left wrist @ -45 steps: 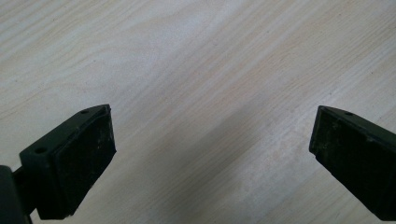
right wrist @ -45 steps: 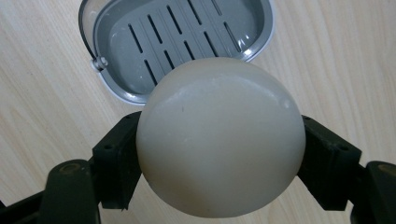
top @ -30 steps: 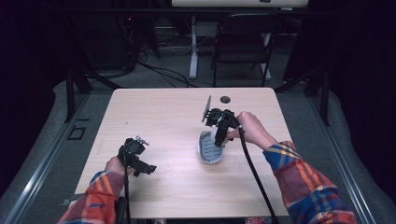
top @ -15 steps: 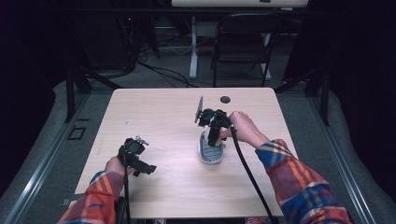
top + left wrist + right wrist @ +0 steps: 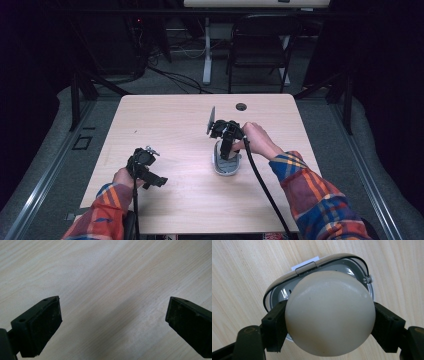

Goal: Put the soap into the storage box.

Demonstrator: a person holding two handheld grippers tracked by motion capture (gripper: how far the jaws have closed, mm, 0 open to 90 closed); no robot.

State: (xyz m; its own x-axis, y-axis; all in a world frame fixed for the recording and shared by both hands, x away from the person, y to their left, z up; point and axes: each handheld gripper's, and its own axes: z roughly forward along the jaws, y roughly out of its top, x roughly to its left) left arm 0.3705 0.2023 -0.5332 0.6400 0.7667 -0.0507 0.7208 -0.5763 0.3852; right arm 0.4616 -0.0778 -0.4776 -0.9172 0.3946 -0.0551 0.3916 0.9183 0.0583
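While held against the frames of a second ago:

Right claw (image 5: 226, 150): pinching a cream egg-shaped ball (image 5: 329, 313) between both pads (image 5: 275, 326); shifted leftward and lower across the high view, now right over the tray rather than beside its far end.

Cream egg-shaped ball: clamped at its widest part, poised just above the oval grey tray (image 5: 359, 267); contact with the tray bottom hard to tell.

Oval grey tray (image 5: 227, 167): lying flat on the surface (image 5: 175, 125), right of centre, same spot as before; pale rim, dark seal line around the inside, small wire clip at the far edge in the right gripper view.

Right hand (image 5: 257, 140): behind the claw, plaid sleeve trailing toward the near right corner, black cable running back along the forearm.

Left claw (image 5: 150, 177): spread wide, nothing between the pads (image 5: 45, 325), bare wood beneath; unmoved near the front left of the surface, well apart from the tray.

Small dark disc (image 5: 241, 106): near the far edge of the surface, unchanged.
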